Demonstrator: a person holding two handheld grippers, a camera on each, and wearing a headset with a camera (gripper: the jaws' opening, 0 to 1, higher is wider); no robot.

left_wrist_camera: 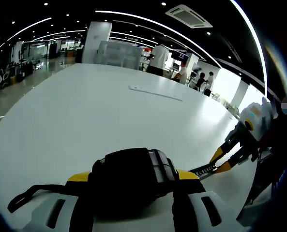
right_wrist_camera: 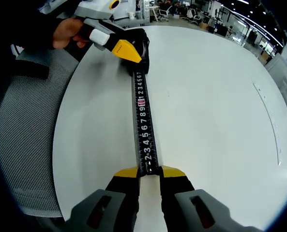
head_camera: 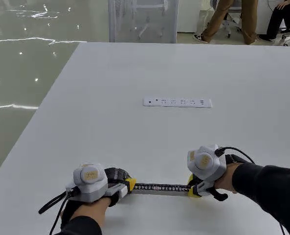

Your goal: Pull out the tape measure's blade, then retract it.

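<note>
A black tape measure (head_camera: 116,175) sits on the white table near its front edge, with my left gripper (head_camera: 125,182) shut on its case. In the left gripper view the case (left_wrist_camera: 131,186) fills the space between the yellow-tipped jaws of my left gripper (left_wrist_camera: 132,173). The dark numbered blade (head_camera: 160,187) runs out flat to the right along the table. My right gripper (head_camera: 192,190) is shut on the blade's end. In the right gripper view the blade (right_wrist_camera: 143,121) stretches from my right gripper (right_wrist_camera: 150,171) to the case (right_wrist_camera: 139,44).
A white power strip (head_camera: 177,102) lies flat mid-table, beyond both grippers. Past the table's far edge people (head_camera: 230,19) stand and sit beside a translucent cart (head_camera: 142,19). A grey mesh chair (right_wrist_camera: 27,121) is beside the table's near edge.
</note>
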